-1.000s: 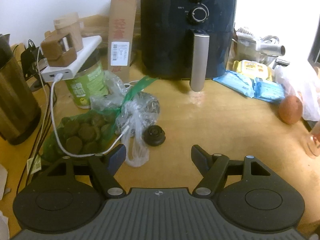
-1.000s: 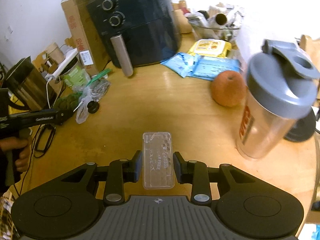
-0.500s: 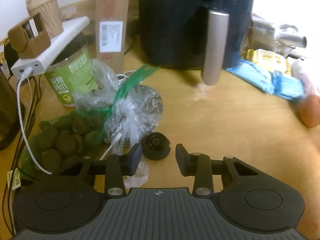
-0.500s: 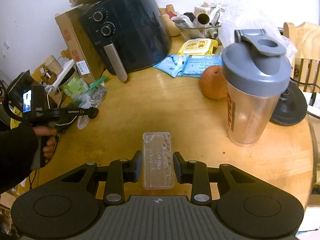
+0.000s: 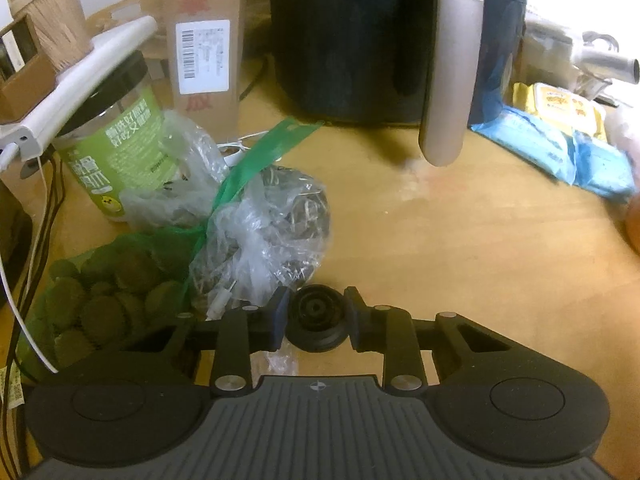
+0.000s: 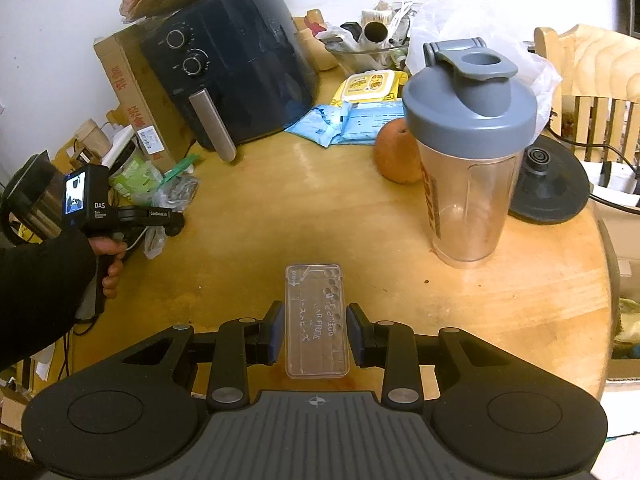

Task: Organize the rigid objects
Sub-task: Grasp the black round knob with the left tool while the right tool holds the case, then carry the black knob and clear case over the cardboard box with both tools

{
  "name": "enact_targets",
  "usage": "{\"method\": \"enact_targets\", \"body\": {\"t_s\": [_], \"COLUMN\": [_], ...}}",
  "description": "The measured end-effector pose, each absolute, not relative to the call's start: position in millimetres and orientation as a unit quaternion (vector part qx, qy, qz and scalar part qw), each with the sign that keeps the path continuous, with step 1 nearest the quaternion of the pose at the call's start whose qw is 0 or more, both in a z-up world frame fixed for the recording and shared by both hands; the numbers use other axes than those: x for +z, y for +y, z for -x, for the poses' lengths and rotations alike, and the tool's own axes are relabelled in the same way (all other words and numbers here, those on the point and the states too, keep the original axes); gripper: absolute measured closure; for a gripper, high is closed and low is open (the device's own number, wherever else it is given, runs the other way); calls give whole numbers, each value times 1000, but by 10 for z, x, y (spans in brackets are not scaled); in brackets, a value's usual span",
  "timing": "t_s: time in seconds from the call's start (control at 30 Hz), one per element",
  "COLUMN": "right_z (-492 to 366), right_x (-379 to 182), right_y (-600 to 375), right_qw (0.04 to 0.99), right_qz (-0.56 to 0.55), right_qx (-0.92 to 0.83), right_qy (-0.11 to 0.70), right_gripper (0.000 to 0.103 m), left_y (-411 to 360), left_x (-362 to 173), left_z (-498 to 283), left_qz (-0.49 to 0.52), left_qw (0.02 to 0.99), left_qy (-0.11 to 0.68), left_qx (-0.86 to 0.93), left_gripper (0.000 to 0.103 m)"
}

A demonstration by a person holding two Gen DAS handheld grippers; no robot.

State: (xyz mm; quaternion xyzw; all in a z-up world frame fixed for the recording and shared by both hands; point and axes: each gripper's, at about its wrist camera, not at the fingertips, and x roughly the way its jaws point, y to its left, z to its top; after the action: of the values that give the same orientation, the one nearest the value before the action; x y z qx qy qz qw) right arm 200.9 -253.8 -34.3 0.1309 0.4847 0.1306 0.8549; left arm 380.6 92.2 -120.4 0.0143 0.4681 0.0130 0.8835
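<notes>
Now the left gripper [image 5: 316, 318] has come down low beside the air fryer [image 5: 384, 36], and its jaws are closing around a small black round cap [image 5: 316, 316]. A moment ago the jaws were wide and the cap sat further out in front of them. The cap now sits right between the jaws on the worktop [image 5: 460, 248], in front of the air fryer and just beside a crinkly clear bag [image 5: 264, 232]. The pads look like they touch its sides, or nearly, so I think the cap is about to be picked up.

The right gripper [image 6: 316, 334] holds a clear plastic case [image 6: 316, 320] tight between narrow jaws. It has drifted over the worktop, well in front of the air fryer, and the shaker bottle [image 6: 468, 148] is near it. The case is still held above the worktop, not set down.

So both hard things are close to being in hand. I think finding a tidy spot for them comes next.
</notes>
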Motion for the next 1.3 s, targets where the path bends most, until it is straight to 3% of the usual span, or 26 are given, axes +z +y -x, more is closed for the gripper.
{"method": "enact_targets", "body": {"t_s": [1.3], "right_z": [-2021], "right_x": [-268], "right_y": [-2275], "right_qw": [862], "right_qz": [-75], "right_qx": [119], "right_qy": [487], "right_gripper": [67], "left_y": [739], "left_x": [-445], "left_z": [-2957], "left_qz": [16], "left_qw": [903], "left_qy": [428], "left_qx": [-40], "left_gripper": [74]}}
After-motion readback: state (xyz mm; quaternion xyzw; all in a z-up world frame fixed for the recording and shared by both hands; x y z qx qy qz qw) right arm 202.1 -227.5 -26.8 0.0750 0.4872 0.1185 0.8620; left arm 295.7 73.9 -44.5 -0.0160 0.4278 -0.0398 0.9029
